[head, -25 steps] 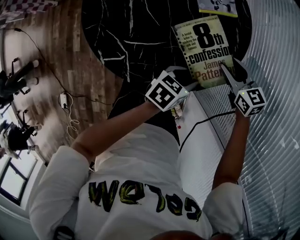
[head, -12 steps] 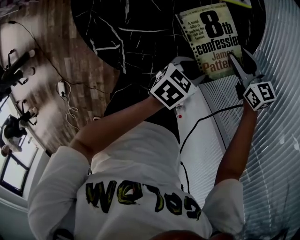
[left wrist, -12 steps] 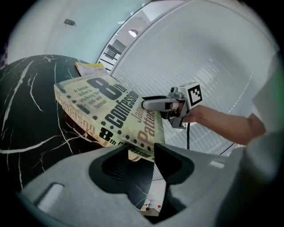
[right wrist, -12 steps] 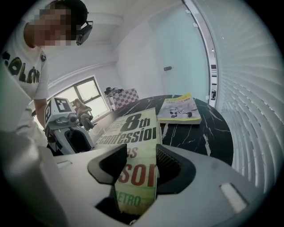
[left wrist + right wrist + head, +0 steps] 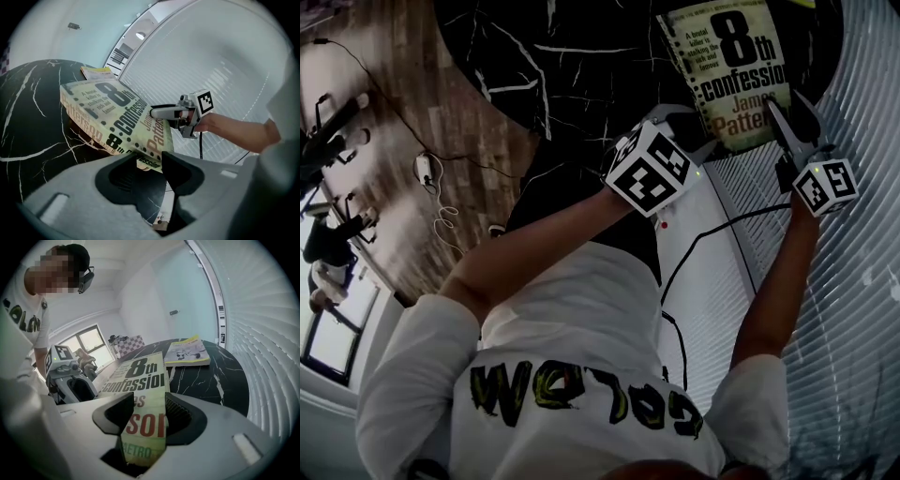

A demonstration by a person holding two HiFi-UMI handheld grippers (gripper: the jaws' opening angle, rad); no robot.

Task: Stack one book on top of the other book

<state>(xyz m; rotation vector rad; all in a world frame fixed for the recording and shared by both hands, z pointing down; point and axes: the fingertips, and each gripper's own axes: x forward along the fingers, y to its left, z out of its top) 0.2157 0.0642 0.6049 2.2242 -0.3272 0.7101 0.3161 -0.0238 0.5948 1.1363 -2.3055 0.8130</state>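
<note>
The paperback "8th confession" (image 5: 736, 75) hangs tilted over the near rim of the black marble table (image 5: 562, 66). In the left gripper view my left gripper (image 5: 150, 161) has the book's near corner (image 5: 145, 145) between its jaws; they have just been closing and now press on it. From the opposite side my right gripper (image 5: 149, 416) is shut on the book's lower edge (image 5: 145, 423), its ribbed pad against the cover. In the left gripper view the right gripper (image 5: 161, 112) shows clamped on the far edge. A second, yellow-and-white book (image 5: 187, 352) lies flat farther back on the table.
Curved white blinds (image 5: 862, 281) close off the right side, and a white ledge (image 5: 703, 281) with a black cable runs below the table's rim. Wooden floor (image 5: 412, 112) with loose cables lies to the left. A window and gear (image 5: 84, 348) stand beyond the table.
In the head view the book and both grippers have shifted up and to the right. The right gripper stays clamped on the book; the left gripper stays at the book's near corner.
</note>
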